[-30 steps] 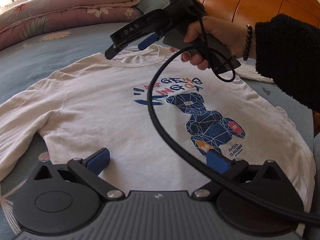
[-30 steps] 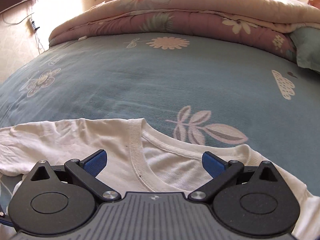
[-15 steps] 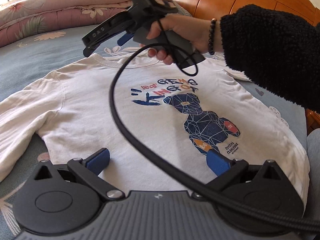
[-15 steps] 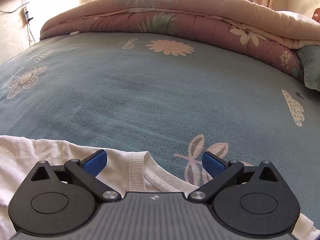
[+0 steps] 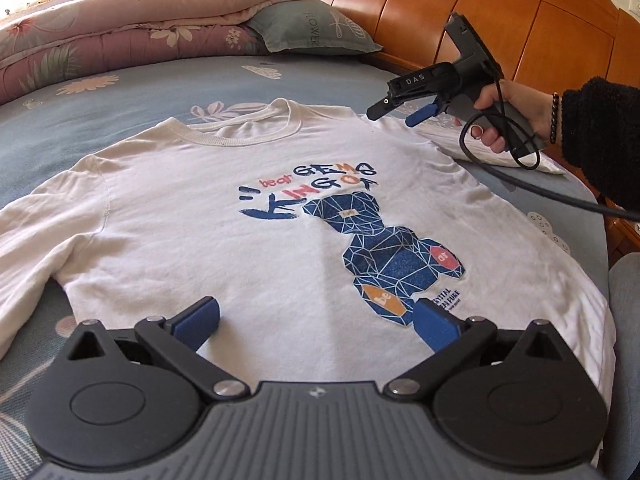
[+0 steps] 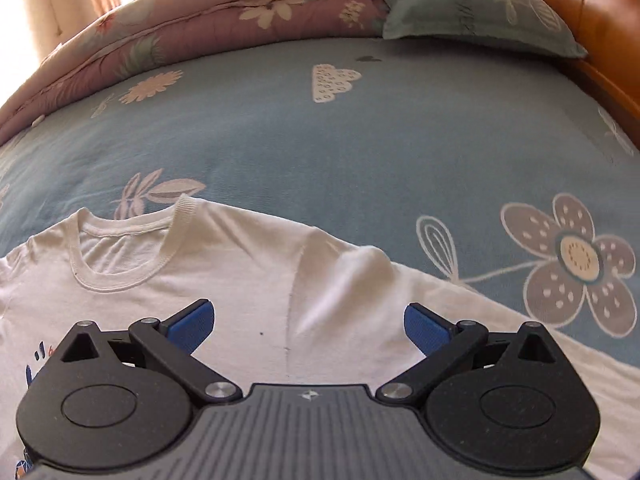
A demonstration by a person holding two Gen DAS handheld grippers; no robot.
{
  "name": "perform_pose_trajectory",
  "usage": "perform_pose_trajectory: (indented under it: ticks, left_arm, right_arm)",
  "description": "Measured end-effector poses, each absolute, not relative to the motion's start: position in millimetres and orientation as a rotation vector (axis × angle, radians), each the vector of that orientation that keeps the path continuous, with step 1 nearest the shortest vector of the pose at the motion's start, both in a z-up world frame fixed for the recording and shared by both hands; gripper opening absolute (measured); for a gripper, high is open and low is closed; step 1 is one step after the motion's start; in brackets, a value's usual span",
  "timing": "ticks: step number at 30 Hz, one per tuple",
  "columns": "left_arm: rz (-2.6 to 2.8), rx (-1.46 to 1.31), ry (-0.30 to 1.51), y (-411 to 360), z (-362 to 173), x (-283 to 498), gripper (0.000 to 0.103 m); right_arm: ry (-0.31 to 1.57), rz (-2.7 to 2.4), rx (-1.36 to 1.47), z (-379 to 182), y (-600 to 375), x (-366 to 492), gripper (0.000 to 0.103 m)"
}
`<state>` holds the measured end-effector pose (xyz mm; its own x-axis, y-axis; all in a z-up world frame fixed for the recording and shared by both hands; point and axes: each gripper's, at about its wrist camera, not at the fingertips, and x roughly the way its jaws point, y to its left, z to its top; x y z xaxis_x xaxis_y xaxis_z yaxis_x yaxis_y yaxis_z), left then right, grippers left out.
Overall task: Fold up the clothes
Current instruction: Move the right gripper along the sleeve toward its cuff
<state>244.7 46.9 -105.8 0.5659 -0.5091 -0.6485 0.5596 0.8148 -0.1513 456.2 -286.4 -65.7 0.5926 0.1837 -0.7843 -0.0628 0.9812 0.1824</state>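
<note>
A white long-sleeved shirt (image 5: 248,240) with a blue bear print lies flat, front up, on the bed. My left gripper (image 5: 316,322) hovers open over the shirt's lower hem, its blue pads wide apart and holding nothing. My right gripper (image 5: 394,114), held by a hand in a black fleece sleeve, hangs above the shirt's right shoulder. In the right wrist view that same right gripper (image 6: 308,322) stands open over the shoulder seam of the shirt (image 6: 248,280), where a small ridge of cloth rises at the sleeve. The collar (image 6: 124,256) lies to its left.
The bed has a blue-grey floral sheet (image 5: 132,100). A folded pink quilt (image 5: 100,36) and a grey-green pillow (image 5: 308,28) lie at the far side. A wooden headboard (image 5: 500,12) runs along the right, and a black cable (image 5: 520,184) trails from the right gripper.
The right gripper has swung from above the collar to the right, over the shirt's right shoulder and sleeve. The left gripper stays at the hem, turned slightly. Both remain open.
</note>
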Motion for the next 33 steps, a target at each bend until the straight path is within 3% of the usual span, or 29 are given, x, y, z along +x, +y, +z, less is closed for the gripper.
perform_pose_trajectory:
  ticks: [7, 11, 20, 25, 33]
  left_arm:
    - [-0.632, 0.092, 0.703, 46.3, -108.5, 243.8, 0.102]
    - [-0.625, 0.062, 0.721, 47.0, -104.7, 245.1, 0.102]
    - [-0.608, 0.131, 0.715, 37.8, -107.6, 239.5, 0.102]
    - [-0.608, 0.132, 0.714, 37.9, -108.1, 239.4, 0.102]
    - [-0.615, 0.121, 0.713, 40.0, -108.9, 240.2, 0.102]
  right_arm:
    - [0.826, 0.081, 0.183, -66.5, -305.2, 465.5, 0.103]
    - [0.8, 0.129, 0.254, -51.1, -320.2, 424.0, 0.103]
    - [0.785, 0.115, 0.405, -75.3, -354.6, 318.5, 0.103]
    - [0.716, 0.028, 0.401, -56.5, -376.3, 310.3, 0.103]
    - [0.652, -0.081, 0.591, -80.2, -423.8, 274.0, 0.103]
